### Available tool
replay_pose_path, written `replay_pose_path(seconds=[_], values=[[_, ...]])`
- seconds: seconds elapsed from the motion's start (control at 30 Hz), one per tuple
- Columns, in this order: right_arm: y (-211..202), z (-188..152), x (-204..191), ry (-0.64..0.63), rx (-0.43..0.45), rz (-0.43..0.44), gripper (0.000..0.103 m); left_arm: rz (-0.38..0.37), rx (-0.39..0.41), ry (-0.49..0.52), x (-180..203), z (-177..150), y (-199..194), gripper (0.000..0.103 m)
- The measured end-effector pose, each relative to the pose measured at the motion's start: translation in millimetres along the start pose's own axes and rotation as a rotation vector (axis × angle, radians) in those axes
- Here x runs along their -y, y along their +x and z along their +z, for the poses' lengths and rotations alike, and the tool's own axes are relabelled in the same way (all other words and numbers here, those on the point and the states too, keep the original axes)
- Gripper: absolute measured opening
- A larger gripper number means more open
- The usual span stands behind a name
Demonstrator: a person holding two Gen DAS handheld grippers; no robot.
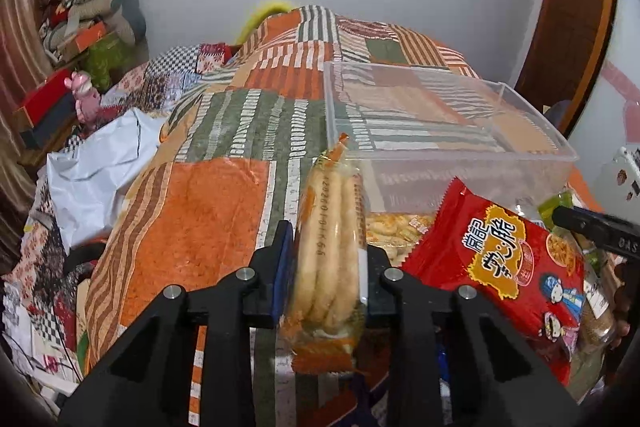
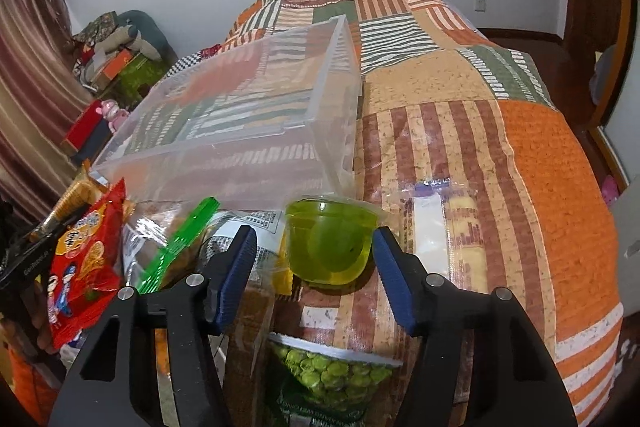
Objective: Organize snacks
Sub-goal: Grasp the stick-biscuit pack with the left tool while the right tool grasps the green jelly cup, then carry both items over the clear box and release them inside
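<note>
We judge task barely begun: clear bin [image 2: 256,115] on bedspread [image 2: 540,163] holds nothing visible.

Left gripper [image 1: 325,269] clamped on biscuit pack [image 1: 330,259].

Right gripper [image 2: 316,271] jaws apart, flanking green jelly cup [image 2: 330,247] just before bin's near wall.

Red packet [image 1: 504,267], pea bag [image 2: 332,379] still unsorted.

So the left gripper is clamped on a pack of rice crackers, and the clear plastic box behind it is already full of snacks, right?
Not quite. The left gripper is clamped on the pack of rice crackers, but the clear plastic box is empty: both wrist views show only the quilt's pattern through its walls and floor. The snacks lie on the bed in front of it.
</note>
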State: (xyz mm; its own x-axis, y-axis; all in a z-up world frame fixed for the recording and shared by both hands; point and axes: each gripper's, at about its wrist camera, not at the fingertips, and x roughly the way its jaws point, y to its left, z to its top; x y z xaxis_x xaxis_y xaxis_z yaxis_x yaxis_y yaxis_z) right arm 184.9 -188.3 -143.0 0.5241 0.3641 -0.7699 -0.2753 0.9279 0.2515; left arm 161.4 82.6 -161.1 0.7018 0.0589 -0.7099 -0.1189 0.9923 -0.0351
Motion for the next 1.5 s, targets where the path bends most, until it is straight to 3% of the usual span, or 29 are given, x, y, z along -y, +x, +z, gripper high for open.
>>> replay_pose_path(seconds=[0.23, 0.43, 0.6, 1.1, 1.5], values=[[10, 5, 4, 0.010, -0.016, -0.017, 0.057, 0.011, 0.021, 0.038, 5, -3, -5, 0.023], [8, 4, 4, 0.013, 0.002, -0.050, 0.046, -0.004, 0.052, 0.050, 8, -1, -13, 0.023], [5, 4, 4, 0.010, 0.010, -0.033, 0.046, -0.002, 0.071, 0.058, 10, 3, -21, 0.023], [-32, 7, 5, 0.003, 0.103, 0.010, 0.046, -0.001, 0.124, 0.037, 7, 21, -53, 0.023], [-57, 29, -25, -0.080, 0.208, 0.040, 0.046, -0.037, 0.183, 0.081, 19, 52, -70, 0.023]])
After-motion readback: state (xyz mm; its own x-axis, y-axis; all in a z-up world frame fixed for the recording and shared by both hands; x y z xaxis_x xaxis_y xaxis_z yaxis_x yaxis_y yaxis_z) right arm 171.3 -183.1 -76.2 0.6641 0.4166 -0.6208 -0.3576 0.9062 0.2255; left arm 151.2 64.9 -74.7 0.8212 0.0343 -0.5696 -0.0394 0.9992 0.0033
